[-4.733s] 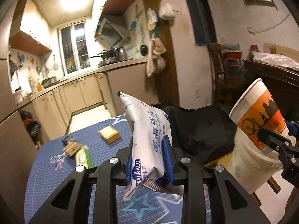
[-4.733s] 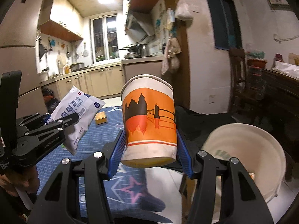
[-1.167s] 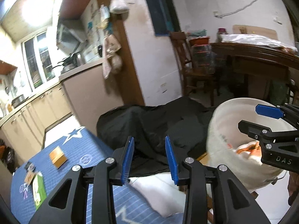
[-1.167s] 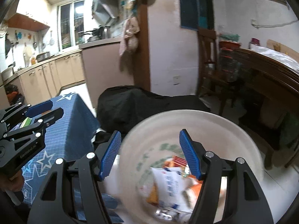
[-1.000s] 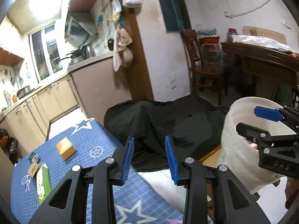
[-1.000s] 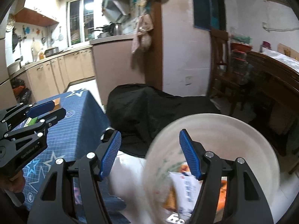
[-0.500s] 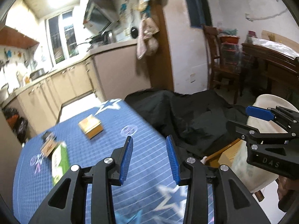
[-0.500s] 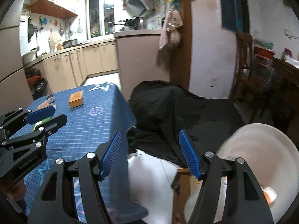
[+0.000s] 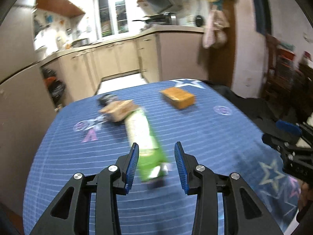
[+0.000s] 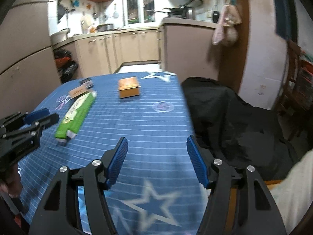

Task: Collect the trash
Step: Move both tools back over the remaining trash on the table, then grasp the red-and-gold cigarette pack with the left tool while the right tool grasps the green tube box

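Observation:
A long green carton (image 9: pixel 143 140) lies on the blue star-patterned tablecloth (image 9: pixel 205 137), and its near end sits just ahead of my open, empty left gripper (image 9: pixel 156 163). The carton also shows in the right wrist view (image 10: pixel 76 115). A tan flat box (image 9: pixel 118 110) and a small dark item (image 9: pixel 107 98) lie beyond it. An orange box (image 9: pixel 179 97) sits further right; it also shows in the right wrist view (image 10: pixel 129 87). My right gripper (image 10: pixel 157 160) is open and empty over the table's right side. The white trash bucket (image 10: pixel 293 192) shows at the lower right edge.
A black cloth (image 10: pixel 234 117) covers something beside the table's right edge. Kitchen cabinets (image 10: pixel 121 51) and a counter stand behind the table. A tall beige cabinet side (image 9: pixel 19 105) stands to the left. Dark wooden furniture (image 10: pixel 299 74) is at the far right.
Both grippers have swung left from the white bucket back over the blue table. The left gripper now faces the green carton. Both remain open and empty.

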A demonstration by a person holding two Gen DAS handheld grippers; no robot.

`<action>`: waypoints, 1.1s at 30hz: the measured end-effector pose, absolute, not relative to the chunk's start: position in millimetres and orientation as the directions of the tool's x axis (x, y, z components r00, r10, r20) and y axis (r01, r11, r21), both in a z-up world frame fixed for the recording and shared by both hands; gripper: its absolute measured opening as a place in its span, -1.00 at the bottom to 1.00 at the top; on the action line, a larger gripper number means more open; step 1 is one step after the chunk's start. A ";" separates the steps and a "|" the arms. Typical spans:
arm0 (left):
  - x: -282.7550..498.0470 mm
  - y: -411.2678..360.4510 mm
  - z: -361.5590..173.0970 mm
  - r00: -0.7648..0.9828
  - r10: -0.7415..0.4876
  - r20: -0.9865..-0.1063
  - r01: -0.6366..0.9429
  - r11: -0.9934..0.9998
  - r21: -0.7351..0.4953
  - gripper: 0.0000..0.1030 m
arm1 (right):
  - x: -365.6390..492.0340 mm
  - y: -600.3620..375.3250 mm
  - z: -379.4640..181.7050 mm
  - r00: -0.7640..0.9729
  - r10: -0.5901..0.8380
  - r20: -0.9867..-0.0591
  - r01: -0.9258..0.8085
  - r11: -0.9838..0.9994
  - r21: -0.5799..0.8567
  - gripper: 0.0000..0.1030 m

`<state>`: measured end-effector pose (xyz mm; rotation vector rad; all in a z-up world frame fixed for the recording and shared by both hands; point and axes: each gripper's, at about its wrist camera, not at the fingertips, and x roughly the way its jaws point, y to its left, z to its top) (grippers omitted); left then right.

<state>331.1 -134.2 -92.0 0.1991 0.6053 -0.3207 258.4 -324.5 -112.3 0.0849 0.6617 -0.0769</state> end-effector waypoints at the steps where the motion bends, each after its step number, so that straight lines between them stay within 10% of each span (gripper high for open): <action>1: 335.3 -124.6 -91.3 0.780 -0.222 -0.585 0.331 0.940 0.084 -0.21 | 263.9 -314.7 -112.9 0.783 -0.026 -0.621 0.076 0.996 0.054 0.17; 26: 435.7 -7.6 -81.3 0.779 -0.089 -0.620 0.088 0.996 -0.033 0.51 | 391.8 -169.5 -139.9 0.635 0.091 -0.767 -0.119 0.993 0.019 0.61; 29: 451.5 -17.3 -78.1 0.774 -0.107 -0.625 0.089 0.994 -0.060 0.65 | 391.9 -176.1 -145.0 0.611 0.091 -0.786 -0.106 0.994 0.033 -0.04; 33: 475.5 -30.5 -76.3 0.737 -0.187 -0.649 0.116 0.982 -0.151 0.87 | 374.6 -193.5 -143.4 0.618 0.094 -0.780 -0.101 0.994 0.040 -0.27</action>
